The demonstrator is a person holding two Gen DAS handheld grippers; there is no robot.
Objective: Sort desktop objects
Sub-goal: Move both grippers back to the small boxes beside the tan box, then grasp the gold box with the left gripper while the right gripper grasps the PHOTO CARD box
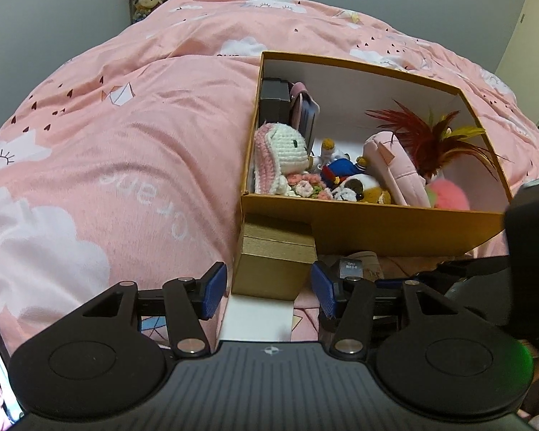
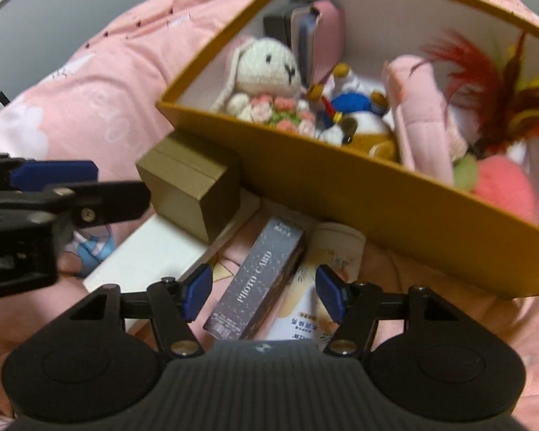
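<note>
Clearly both stand open — left gripper (image 1: 269,289) straddles the gold box (image 1: 275,256), right gripper (image 2: 264,292) the photo-card box (image 2: 257,280) — neither gripping.

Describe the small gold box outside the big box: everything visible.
The small gold box is a matte, cardboard-looking cuboid with a lid seam running around it near the top. It is closed and sits upright on a flat white box, tight against the big box's outer front wall near its left corner. The left gripper has open jaws either side of it, pads not touching.
</note>
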